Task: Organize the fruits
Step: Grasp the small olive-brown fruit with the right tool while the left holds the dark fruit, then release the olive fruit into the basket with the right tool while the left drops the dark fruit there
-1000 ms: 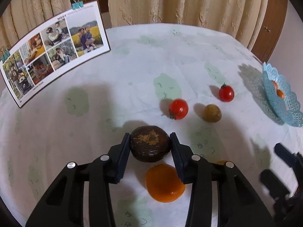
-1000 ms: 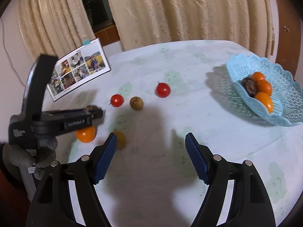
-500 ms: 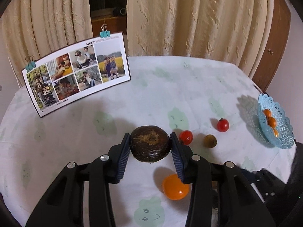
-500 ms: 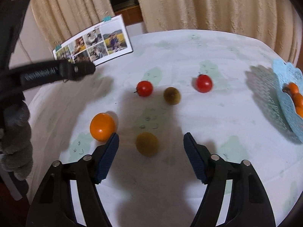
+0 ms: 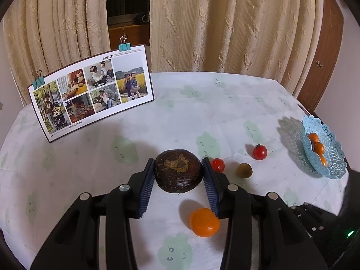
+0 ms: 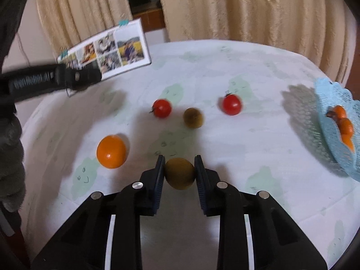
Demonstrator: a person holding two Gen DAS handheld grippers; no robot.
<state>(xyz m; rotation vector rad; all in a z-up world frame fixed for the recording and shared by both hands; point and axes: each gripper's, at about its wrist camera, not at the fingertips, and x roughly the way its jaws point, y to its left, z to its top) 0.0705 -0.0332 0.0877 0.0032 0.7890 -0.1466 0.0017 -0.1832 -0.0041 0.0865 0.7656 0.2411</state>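
Observation:
My left gripper [image 5: 177,168] is shut on a dark brown fruit [image 5: 177,171] and holds it above the table. My right gripper [image 6: 179,168] is shut on a small olive-brown fruit [image 6: 179,173] low over the cloth. On the table lie an orange [image 6: 111,151] [image 5: 204,222], two red tomatoes [image 6: 162,108] [image 6: 231,104] and another small brown fruit [image 6: 192,117] [image 5: 244,170]. The blue lace basket [image 5: 328,157] [image 6: 333,135] at the right holds several orange fruits. The left gripper also shows at the left of the right wrist view [image 6: 74,76].
A photo board [image 5: 90,90] with binder clips stands at the back left of the round table with a white patterned cloth [image 5: 202,103]. Cream curtains [image 5: 225,22] hang behind. A wooden door [image 5: 326,51] is at the right.
My left gripper has risen with the dark fruit. My right gripper moved forward and left, came down and closed on the small olive-brown fruit.

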